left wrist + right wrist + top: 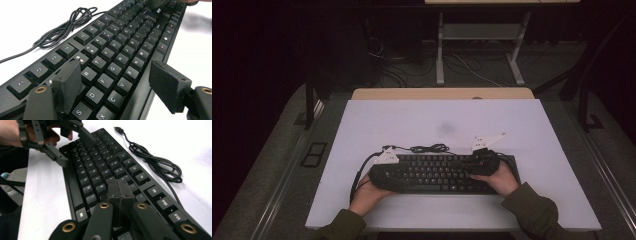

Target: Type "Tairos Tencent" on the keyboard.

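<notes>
A black keyboard [439, 173] lies near the table's [362, 130] front edge, its cable [428, 148] bunched just behind it. The left gripper [117, 82] hangs over the keyboard's left end, jaws apart above the keys and gripping nothing. The right gripper [121, 192] sits over the right end with its pads pressed flat together, nothing between them, tips down at the keys. Whether they touch a key, I cannot tell.
</notes>
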`<state>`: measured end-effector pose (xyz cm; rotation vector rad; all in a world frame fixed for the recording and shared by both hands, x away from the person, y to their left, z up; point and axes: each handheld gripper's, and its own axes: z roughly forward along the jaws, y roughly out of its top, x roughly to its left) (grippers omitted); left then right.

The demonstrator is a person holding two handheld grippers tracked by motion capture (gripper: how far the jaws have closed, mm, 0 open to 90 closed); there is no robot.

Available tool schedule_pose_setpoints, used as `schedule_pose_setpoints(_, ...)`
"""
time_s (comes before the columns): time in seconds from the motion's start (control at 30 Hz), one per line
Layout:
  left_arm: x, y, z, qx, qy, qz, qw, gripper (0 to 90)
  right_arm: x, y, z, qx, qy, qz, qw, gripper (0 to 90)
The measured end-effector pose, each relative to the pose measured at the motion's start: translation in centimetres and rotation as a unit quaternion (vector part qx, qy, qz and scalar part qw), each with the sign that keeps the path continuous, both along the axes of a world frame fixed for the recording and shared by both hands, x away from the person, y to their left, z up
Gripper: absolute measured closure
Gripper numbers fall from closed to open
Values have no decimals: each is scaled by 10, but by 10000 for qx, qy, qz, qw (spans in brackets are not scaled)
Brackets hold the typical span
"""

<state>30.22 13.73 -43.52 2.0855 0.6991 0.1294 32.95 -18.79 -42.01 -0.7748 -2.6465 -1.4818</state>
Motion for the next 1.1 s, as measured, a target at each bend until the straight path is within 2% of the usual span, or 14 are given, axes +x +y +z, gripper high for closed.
schedule_pose_setpoints(0.33,2,-1,0,-20,-1,50,10000,218,-10,-8,-5,-139,54,124,9998,892)
schedule_pose_setpoints(0.53,3,-5,0,-19,5,69,10000,219,-15,-11,-10,-340,98,183,9992,892)
schedule_pose_setpoints(0.8,4,-7,0,-13,7,59,10000,219,-17,-7,-15,-509,131,258,9983,892)
schedule_pose_setpoints(0.9,4,-7,0,6,7,62,10000,219,-18,-4,-17,-672,93,314,9972,892)
schedule_pose_setpoints(1.1,5,-9,1,9,19,89,10000,221,-17,-3,-19,-792,45,331,9963,892)
